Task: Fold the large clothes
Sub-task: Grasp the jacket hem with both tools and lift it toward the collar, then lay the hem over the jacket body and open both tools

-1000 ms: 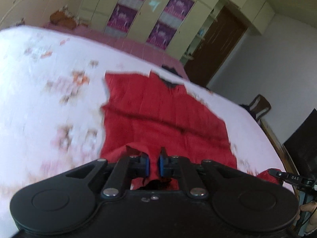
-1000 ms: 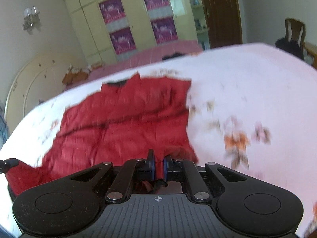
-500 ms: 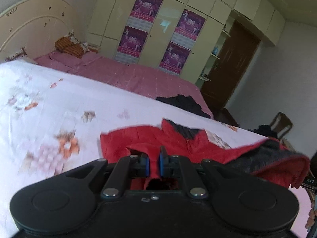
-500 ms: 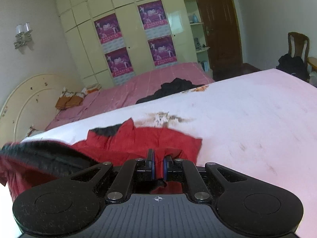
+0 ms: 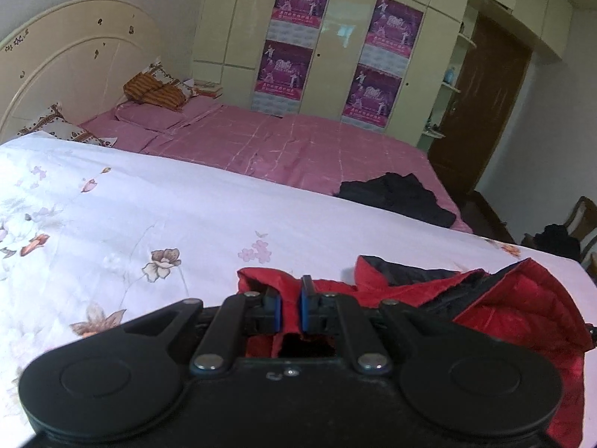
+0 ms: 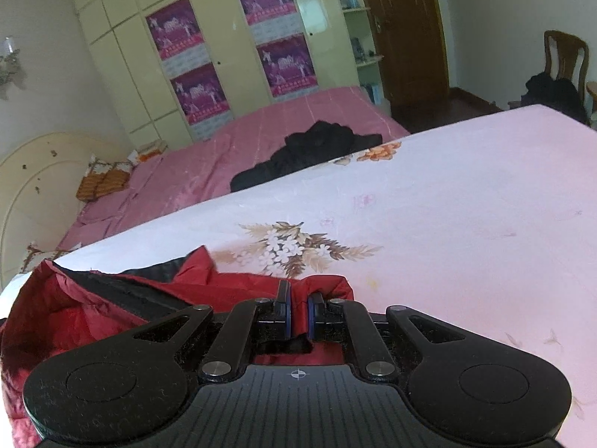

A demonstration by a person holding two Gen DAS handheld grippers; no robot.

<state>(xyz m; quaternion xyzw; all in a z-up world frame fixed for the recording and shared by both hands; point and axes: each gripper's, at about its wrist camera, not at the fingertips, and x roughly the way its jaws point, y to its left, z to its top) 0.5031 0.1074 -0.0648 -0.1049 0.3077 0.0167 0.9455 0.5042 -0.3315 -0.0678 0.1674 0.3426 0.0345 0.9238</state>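
Note:
A red padded jacket (image 5: pixel 515 306) with a dark lining lies on the white floral bedsheet (image 5: pixel 149 216). My left gripper (image 5: pixel 290 298) is shut on its red hem, folded over toward the collar. In the right wrist view my right gripper (image 6: pixel 298 310) is shut on the other hem corner of the jacket (image 6: pixel 86 310). The lifted fabric bulges between the two grippers and shows the dark lining (image 6: pixel 123 291). The jacket's lower part is hidden under the grippers.
A pink bed (image 5: pixel 298 145) with pillows (image 5: pixel 156 89) lies beyond the white sheet. A black garment (image 5: pixel 395 194) lies on its near edge. Wardrobes with purple posters (image 5: pixel 291 48), a brown door (image 6: pixel 403 30) and a chair (image 6: pixel 563 56) stand behind.
Both grippers have carried the jacket's hem up and forward over the body toward the collar. The views rose from the spread jacket to the room; most of the red jacket now lies under the grippers.

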